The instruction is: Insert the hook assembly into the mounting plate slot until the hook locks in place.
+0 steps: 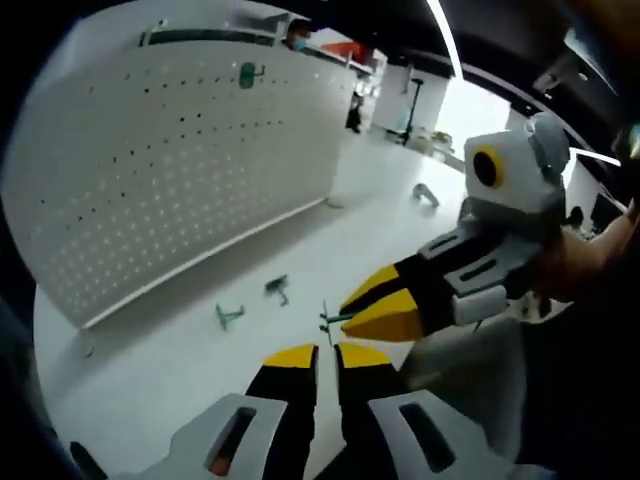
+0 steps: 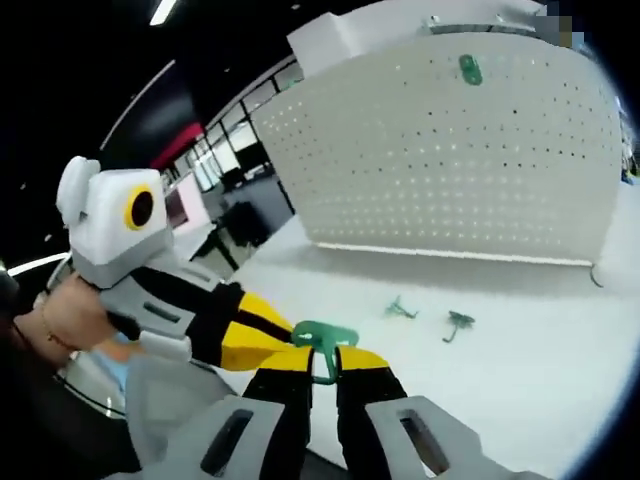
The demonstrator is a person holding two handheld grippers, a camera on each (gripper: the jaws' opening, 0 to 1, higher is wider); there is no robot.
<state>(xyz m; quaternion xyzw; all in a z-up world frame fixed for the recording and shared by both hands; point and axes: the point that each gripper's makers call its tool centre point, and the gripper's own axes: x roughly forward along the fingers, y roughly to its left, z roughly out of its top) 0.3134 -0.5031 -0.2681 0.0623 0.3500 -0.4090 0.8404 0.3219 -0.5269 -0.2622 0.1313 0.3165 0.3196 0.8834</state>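
Two loose hooks (image 2: 430,317) lie apart, near the pegboard (image 2: 450,150) edge.

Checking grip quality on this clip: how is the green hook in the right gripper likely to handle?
The green hook looks thin and moulded, so probably stiff and light. Pinched in the right gripper, it could twist. Two more hooks lie flat on the table, so rolling seems unlikely.

Two loose hooks (image 2: 401,308) (image 2: 459,321) lie on the white table (image 2: 560,380) before the pegboard (image 2: 470,160). Bare tabletop surrounds them.
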